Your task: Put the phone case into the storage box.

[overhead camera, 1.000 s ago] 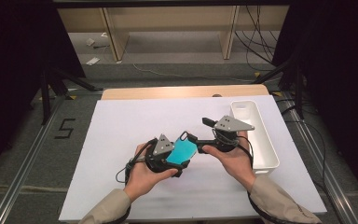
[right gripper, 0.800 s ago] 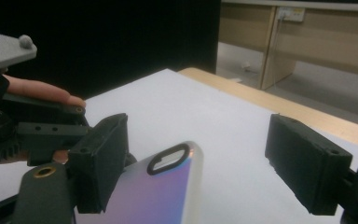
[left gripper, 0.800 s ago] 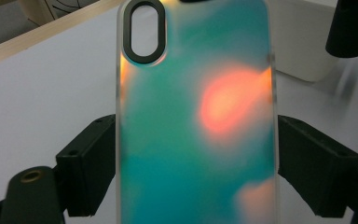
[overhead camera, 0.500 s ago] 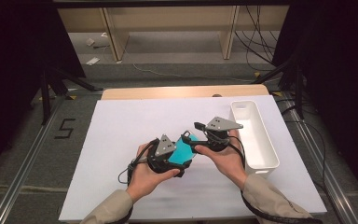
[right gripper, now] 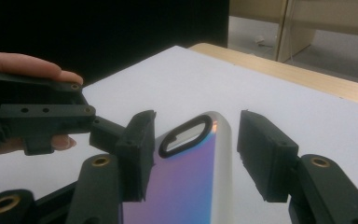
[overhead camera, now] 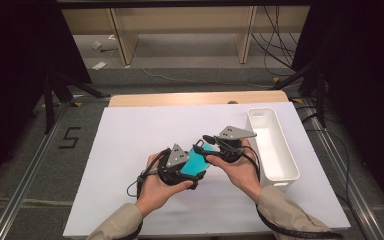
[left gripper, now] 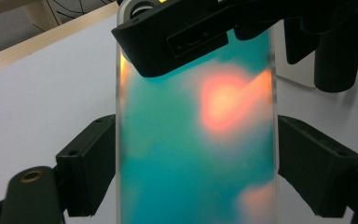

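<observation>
The left tool point(overhead camera: 192, 167) grips a teal, iridescent phone case point(overhead camera: 198, 160) across its width: in the left gripper view both black pads press against the long edges of the case point(left gripper: 196, 154), which runs up between them and away from the camera. The case is held clear above the white table point(overhead camera: 130, 145), in front of the person, with the left hand point(overhead camera: 157, 187) wrapped round the tool's body.

The right tool point(overhead camera: 209, 145) meets the same case at its far end, the one with the oval camera cut-out point(right gripper: 185, 135). Its jaws have just been closing, with the case's end between them. In the right gripper view a gap shows between the right-hand pad and the edge of the case point(right gripper: 200, 186); the left-hand pad lies just beside the other edge, and whether it touches I cannot tell. The right hand point(overhead camera: 237, 170) holds this tool.

Just beyond the right tool, on its outer side, a white oblong bin point(overhead camera: 272, 150) stands on the table.
</observation>
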The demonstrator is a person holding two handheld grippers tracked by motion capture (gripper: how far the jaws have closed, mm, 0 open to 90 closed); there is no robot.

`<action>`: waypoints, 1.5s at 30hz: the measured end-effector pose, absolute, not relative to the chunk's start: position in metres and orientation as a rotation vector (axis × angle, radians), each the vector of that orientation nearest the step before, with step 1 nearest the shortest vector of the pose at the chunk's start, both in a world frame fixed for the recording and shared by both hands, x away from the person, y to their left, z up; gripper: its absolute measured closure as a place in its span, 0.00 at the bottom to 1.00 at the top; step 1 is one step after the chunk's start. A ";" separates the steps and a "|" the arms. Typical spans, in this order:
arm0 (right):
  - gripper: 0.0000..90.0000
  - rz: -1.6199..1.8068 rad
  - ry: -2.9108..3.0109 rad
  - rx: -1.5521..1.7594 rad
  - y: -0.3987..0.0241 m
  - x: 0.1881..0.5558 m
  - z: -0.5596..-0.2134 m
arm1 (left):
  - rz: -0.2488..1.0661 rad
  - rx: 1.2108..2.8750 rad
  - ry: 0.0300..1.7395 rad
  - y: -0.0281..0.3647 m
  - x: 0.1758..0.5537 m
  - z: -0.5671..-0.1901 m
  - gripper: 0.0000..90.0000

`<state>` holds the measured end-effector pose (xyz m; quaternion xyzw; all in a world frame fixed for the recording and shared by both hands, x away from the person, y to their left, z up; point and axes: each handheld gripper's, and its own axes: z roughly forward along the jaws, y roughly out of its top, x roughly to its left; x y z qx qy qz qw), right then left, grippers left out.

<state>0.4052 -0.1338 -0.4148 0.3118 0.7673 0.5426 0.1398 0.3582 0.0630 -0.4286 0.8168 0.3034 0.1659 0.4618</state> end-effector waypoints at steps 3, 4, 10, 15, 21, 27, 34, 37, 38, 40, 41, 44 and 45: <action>0.57 1.579 2.224 0.908 -0.133 0.406 -0.415 | 0.410 2.007 0.747 0.063 0.358 -0.428 0.19; 0.58 1.582 2.227 0.909 -0.133 0.406 -0.415 | 0.411 2.007 0.747 0.063 0.358 -0.428 0.19; 0.63 1.598 2.230 0.926 -0.133 0.406 -0.414 | 0.415 2.003 0.748 0.063 0.358 -0.428 0.19; 0.66 1.620 2.224 0.948 -0.134 0.407 -0.414 | 0.418 1.998 0.746 0.063 0.359 -0.430 0.19; 0.69 1.637 2.219 0.967 -0.134 0.407 -0.412 | 0.434 2.001 0.732 0.063 0.359 -0.429 0.19; 0.73 1.665 2.210 0.979 -0.134 0.406 -0.410 | 0.458 2.003 0.713 0.064 0.360 -0.430 0.19; 0.79 1.708 2.207 0.991 -0.134 0.404 -0.405 | 0.486 2.001 0.693 0.062 0.359 -0.430 0.19; 0.80 1.731 2.201 0.989 -0.133 0.403 -0.403 | 0.495 2.000 0.691 0.061 0.358 -0.430 0.19; 0.81 1.736 2.202 0.986 -0.133 0.402 -0.401 | 0.501 1.994 0.686 0.061 0.358 -0.430 0.19; 0.82 1.739 2.199 0.985 -0.134 0.402 -0.400 | 0.511 1.991 0.677 0.060 0.358 -0.430 0.19; 0.82 1.744 2.196 0.991 -0.134 0.402 -0.400 | 0.515 1.991 0.676 0.060 0.357 -0.430 0.19; 0.85 1.787 2.203 1.003 -0.135 0.401 -0.398 | 0.514 1.987 0.665 0.059 0.357 -0.430 0.18; 0.88 1.806 2.208 0.996 -0.135 0.401 -0.397 | 0.511 1.988 0.662 0.060 0.357 -0.430 0.18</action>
